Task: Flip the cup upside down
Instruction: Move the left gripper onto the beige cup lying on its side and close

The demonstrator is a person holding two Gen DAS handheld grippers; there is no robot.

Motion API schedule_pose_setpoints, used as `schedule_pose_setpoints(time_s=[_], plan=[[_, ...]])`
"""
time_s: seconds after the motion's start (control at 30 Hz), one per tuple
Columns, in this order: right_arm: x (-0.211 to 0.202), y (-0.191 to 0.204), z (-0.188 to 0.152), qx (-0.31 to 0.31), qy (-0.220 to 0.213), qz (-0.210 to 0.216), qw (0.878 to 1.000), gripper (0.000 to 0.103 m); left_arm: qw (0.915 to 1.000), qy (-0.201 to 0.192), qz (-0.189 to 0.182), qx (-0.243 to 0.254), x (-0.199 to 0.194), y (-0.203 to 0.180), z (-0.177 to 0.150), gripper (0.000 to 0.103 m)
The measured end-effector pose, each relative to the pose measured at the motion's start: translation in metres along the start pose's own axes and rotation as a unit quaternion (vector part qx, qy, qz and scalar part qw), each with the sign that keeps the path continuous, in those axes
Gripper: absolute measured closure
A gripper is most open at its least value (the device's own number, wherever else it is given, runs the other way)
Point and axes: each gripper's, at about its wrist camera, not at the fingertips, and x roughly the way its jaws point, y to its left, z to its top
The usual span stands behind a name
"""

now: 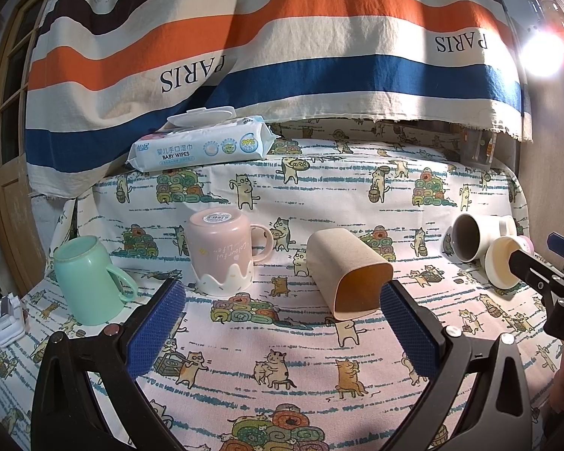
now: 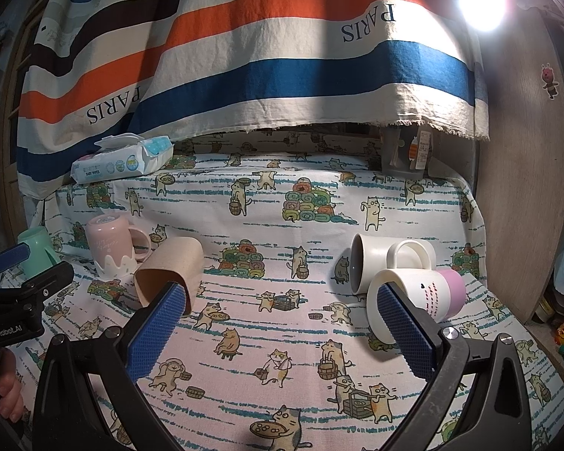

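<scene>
Both claws, left gripper (image 1: pixel 282 323) and right gripper (image 2: pixel 282 319), hang spread and empty; the tan cup (image 1: pixel 347 272) lies sideways, awaiting flipping.

Both wrist views sit low over the desk (image 1: pixel 282 357), facing 12 o'clock toward the striped cloth (image 1: pixel 282 37). The left view stands nearer the beige cup (image 1: pixel 347 270); both share it.

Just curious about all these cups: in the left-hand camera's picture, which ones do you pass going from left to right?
Green mug → pink mug → beige tumbler lying on its side → white mug on its side.
</scene>
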Motion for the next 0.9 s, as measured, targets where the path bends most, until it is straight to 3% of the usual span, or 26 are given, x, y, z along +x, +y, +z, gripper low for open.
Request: schedule_pose_setpoints(time_s=[0.27,0.37,0.47,0.57,0.7,0.9], plan=[[-0.001,-0.001,0.001,0.003,0.0,0.002,1.0,0.0,0.9999,0.008,-0.013,0.002,-0.001,0.002,-0.003,0.0],[-0.005,-0.002,0.0,0.006,-0.001,0.015,1.0,0.0,0.9983,0.046,-0.034,0.005,-0.001,-0.001,-0.001,0.0],[-0.012,-0.001,0.001,0.001,-0.014,0.016,1.0,0.0,0.9963,0.079,-0.033,-0.011,0.001,-0.001,0.011,0.0],[-0.012,0.003,0.011,-0.022,0.001,0.014,1.0,0.0,0.9924,0.116,-0.031,-0.028,0.009,0.0,0.029,0.0],[-0.01,0.0,0.037,-0.03,0.012,-0.009,0.999,0.0,0.9825,0.175,-0.042,-0.049,0.035,-0.005,0.055,0.0],[0.018,-0.031,0.068,0.034,0.063,0.015,0.997,0.003,0.9663,0.249,-0.042,-0.049,0.092,-0.028,0.077,0.0]])
